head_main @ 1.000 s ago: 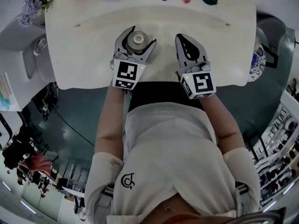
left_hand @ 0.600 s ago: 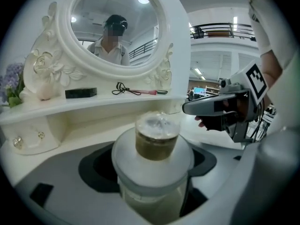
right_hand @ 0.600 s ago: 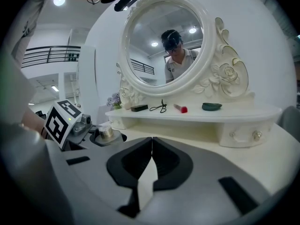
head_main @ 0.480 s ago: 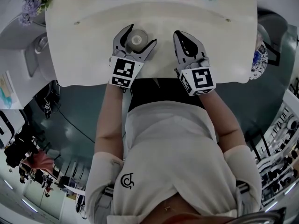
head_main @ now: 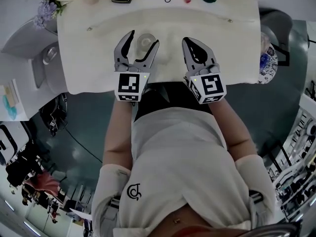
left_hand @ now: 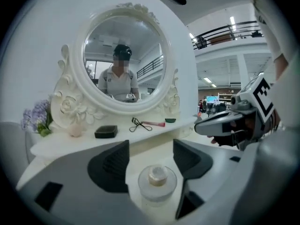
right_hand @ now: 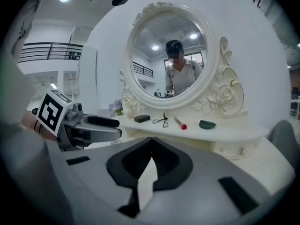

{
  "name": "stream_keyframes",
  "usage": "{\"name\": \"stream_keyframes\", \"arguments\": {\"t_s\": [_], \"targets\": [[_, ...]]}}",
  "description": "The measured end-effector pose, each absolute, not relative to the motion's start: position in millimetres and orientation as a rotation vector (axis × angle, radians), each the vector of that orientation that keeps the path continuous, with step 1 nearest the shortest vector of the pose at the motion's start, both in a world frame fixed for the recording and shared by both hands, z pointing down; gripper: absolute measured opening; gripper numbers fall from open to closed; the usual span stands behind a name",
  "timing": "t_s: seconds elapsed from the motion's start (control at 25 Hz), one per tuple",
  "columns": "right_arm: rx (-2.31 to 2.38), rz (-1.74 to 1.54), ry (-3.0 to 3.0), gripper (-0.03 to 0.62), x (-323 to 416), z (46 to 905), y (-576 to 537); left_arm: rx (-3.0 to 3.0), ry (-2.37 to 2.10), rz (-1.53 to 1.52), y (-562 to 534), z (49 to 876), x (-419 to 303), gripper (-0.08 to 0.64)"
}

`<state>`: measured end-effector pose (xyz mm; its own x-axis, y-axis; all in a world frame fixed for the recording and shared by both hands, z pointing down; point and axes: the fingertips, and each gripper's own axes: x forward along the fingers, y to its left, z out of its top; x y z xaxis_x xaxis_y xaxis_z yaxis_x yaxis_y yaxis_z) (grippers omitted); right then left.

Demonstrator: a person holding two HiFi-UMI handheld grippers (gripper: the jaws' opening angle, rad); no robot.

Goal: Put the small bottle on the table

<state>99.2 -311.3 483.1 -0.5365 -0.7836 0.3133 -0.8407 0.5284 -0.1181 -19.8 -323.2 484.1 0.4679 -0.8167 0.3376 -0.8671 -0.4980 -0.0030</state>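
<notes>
As left hand-held gripper [left_hand: 150,149] narrows, bottle [left_hand: 157,184] stands within.

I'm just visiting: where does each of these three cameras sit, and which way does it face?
Head view: on the person's head, facing steeply down at the table; shows torso, arms, left tool and right tool.
Left gripper view: on the left tool, facing the mirror along its jaws, apart and just closed a little, the small bottle between them untouched.
Right gripper view: on the right tool, facing the mirror along its shut jaws.
Shared: both gripper views show the mirror and the other tool.
</notes>
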Motion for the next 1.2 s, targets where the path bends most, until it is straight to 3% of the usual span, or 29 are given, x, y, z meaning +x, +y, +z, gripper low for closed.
{"name": "stream_keyframes", "arguments": {"t_s": [0.12, 0.4, 0.84, 1.2], "targets": [[1.388, 0.338, -2.566, 0.008, 98, 462, -303, 2.567, -1.585, 0.433, -316, 454, -32, 0.156], [1.485, 0.288, -2.552, 0.007, 99, 411, -275, 2.544, -1.672, 0.339, -290, 407, -62, 0.016], [1.478, 0.055, -2.627, 0.006, 76, 337, -249, 2.695, -1.655, 0.162, -264, 300, -86, 0.014], [1.502, -0.027, -2.673, 0.006, 64, 299, -239, 2.747, -1.722, 0.103, -237, 264, -109, 0.014]]}}
